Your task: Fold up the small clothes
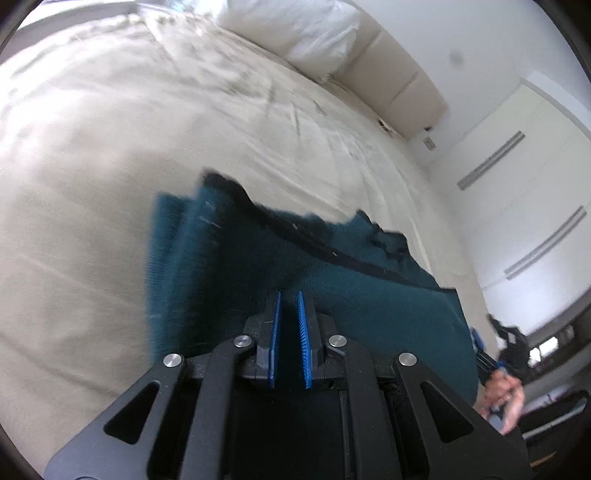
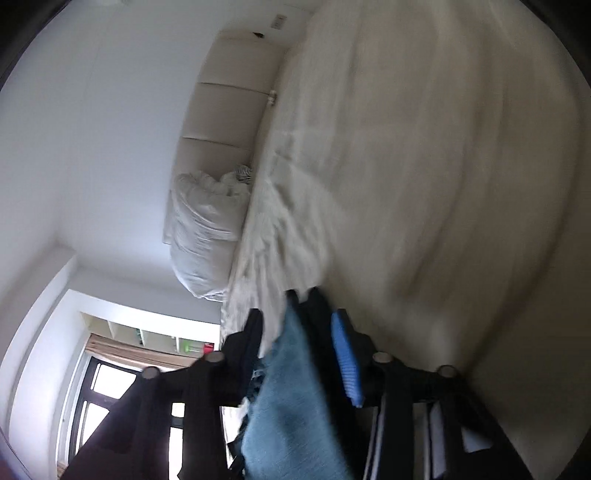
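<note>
A dark teal knitted garment (image 1: 258,266) hangs over the cream bed (image 1: 110,147), stretched from lower left to right in the left wrist view. My left gripper (image 1: 289,295) has its blue pads close together with a narrow gap, and the garment's edge seems to run between the tips. In the right wrist view my right gripper (image 2: 299,314) is tilted and holds a fold of the same teal cloth (image 2: 291,398) between its fingers. The view is blurred by motion. The right gripper and the person's hand (image 1: 502,395) show at the lower right of the left wrist view.
A white pillow (image 1: 295,33) lies at the head of the bed against a beige padded headboard (image 1: 399,88). White wardrobe doors (image 1: 524,184) stand at the right. In the right wrist view a window (image 2: 107,387) and shelves (image 2: 159,338) are at the lower left.
</note>
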